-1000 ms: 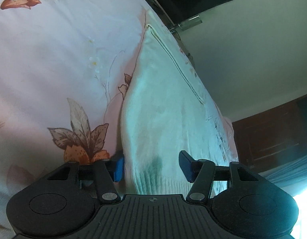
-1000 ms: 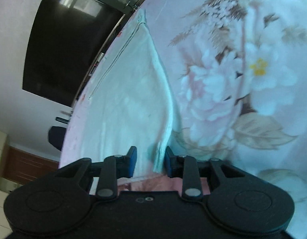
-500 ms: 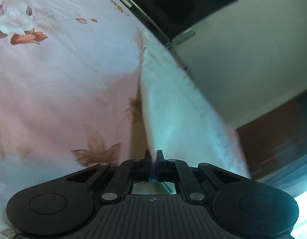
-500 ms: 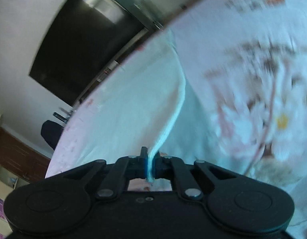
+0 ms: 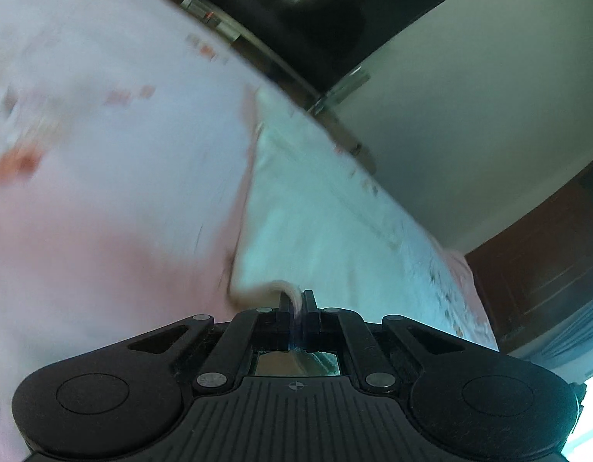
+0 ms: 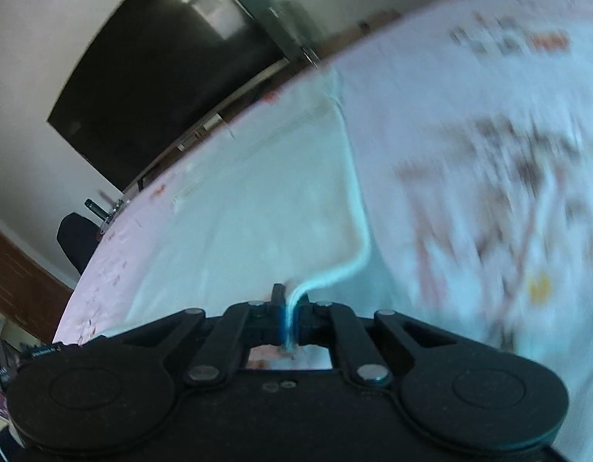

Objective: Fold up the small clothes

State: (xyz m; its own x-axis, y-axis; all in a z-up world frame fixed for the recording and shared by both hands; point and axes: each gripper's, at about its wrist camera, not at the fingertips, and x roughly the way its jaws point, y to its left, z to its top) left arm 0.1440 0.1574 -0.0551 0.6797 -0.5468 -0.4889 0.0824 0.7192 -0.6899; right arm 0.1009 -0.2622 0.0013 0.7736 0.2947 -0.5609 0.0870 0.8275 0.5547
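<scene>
Both tongs angle downward over a floral bedsheet (image 5: 104, 192): left gripper (image 5: 296, 300) and right gripper (image 6: 290, 300) each pinch a white garment (image 5: 327, 231) edge.

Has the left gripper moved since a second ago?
Yes. The left gripper, shut on the white garment, has lifted: the television sits lower in view now.

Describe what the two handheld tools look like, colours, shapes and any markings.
Both are matte black plastic. The left tool has two round side lobes, silver pivot screws, a ribbed centre panel with a small crosshair mark, and blue pads. The right tool matches, but its centre panel is smooth.
</scene>
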